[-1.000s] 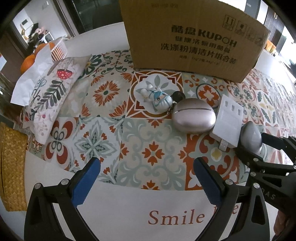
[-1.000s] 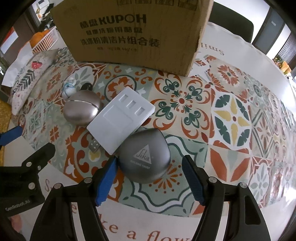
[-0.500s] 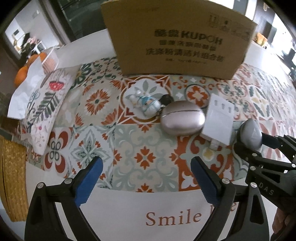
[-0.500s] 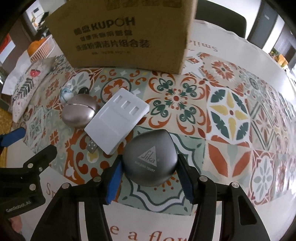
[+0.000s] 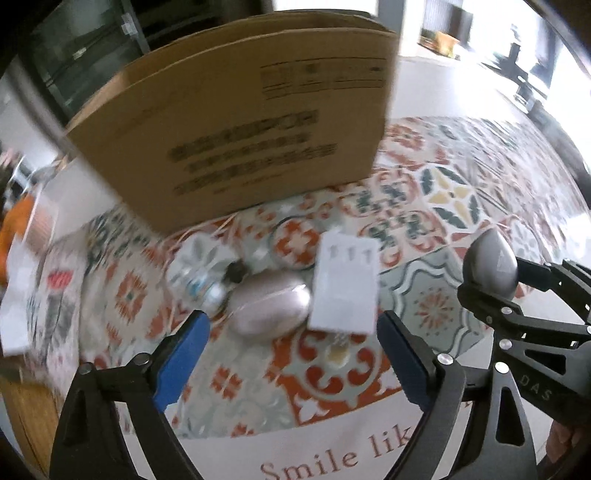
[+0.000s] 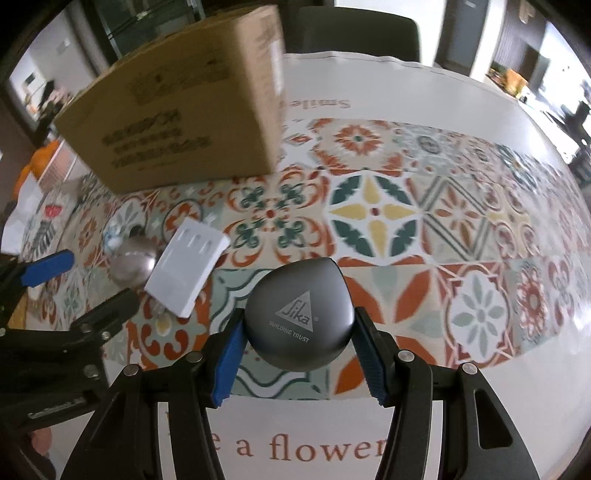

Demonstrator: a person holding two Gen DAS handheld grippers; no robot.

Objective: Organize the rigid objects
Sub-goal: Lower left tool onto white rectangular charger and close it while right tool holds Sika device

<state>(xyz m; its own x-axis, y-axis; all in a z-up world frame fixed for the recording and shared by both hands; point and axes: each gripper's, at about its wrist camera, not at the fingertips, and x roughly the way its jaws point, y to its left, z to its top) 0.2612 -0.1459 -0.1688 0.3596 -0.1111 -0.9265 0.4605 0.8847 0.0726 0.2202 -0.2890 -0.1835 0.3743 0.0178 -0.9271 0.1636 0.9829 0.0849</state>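
The worktop (image 6: 424, 96), under a white cloth with a patchwork of orange, teal and yellow tile patterns, fills both views; its near edge reads "Smile lik" in the left wrist view and "e a flower" in the right wrist view. At the far left stands a large brown cardboard box (image 5: 236, 140), its printing too blurred to read. Only the left wrist view shows the floral cushion (image 5: 55, 295) at the left edge, while only the right wrist view shows the dark chair back (image 6: 354, 33) beyond the far edge. The right hand-held gripper (image 6: 299, 332) is clamped by its blue pads on a dark grey, rounded, teardrop-shaped case (image 6: 299, 317) marked "Sika BUILDING TRUST", the logo facing up, the narrower end pointing far and slightly right, apparently lifted off the cloth. The left hand-held gripper (image 5: 291, 354) stands with its blue fingers wide apart, holding nothing. Just beyond them lies a white rectangular plastic plate (image 5: 345, 286), long axis running near to far, three slots at its far end. Touching its left side is a pinkish metallic oval case (image 5: 271, 308), long axis left to right, and left of that a small pale blue figurine (image 5: 201, 286), blurred.
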